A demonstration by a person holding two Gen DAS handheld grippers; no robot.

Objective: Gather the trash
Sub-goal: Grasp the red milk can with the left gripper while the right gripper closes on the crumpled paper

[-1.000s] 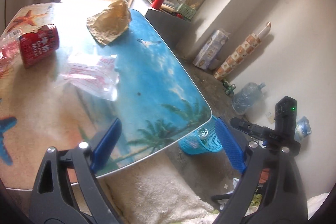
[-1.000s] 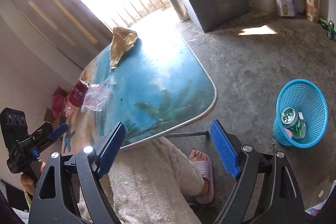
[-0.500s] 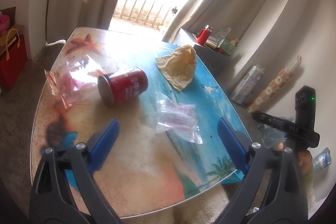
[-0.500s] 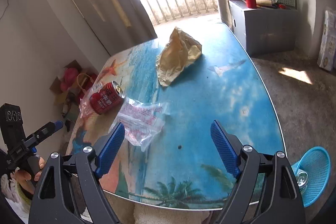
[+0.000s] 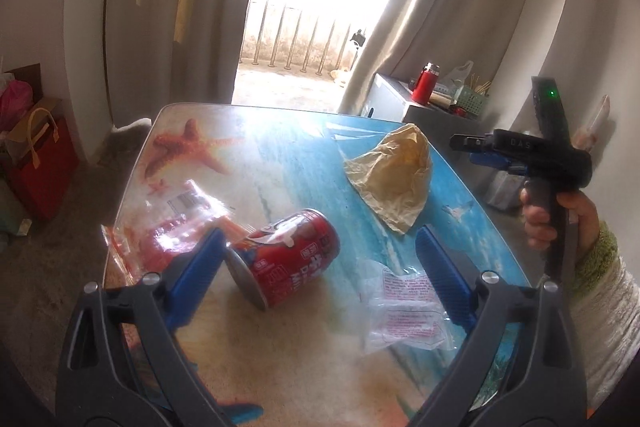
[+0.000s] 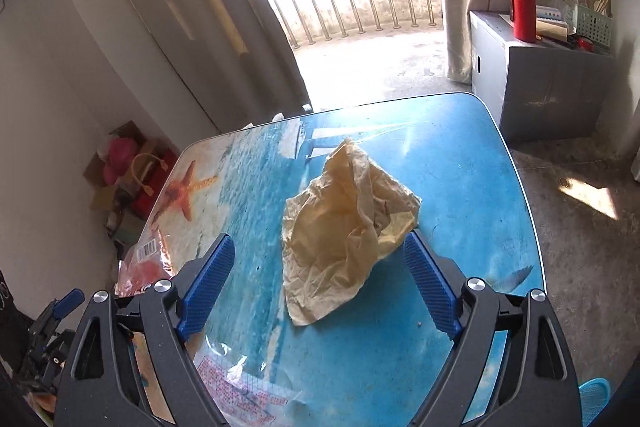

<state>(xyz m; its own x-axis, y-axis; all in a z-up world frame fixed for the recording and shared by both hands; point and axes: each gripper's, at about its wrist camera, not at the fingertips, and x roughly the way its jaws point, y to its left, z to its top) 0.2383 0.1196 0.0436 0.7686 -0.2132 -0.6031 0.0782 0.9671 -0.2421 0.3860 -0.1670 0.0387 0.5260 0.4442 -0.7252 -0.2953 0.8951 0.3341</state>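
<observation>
Our left gripper (image 5: 320,267) gapes wide, empty, framing the toppled red drink can (image 5: 288,259) at lower centre. Our right gripper (image 6: 318,281), jaws opening, brackets the crumpled tan paper bag (image 6: 348,223) mid-frame without touching.

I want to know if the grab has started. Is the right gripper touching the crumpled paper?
Cannot tell. In the right wrist view, the right gripper frames the crumpled paper, but its right finger overlaps the paper's edge.

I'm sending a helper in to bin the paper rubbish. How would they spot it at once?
Look at the low table printed with a beach and sea scene. On its blue half lies the crumpled paper wrapper, heaped up in a peak. It alone is pale yellow and opaque; the red can and clear plastic bag lie nearer the sandy half.
</observation>
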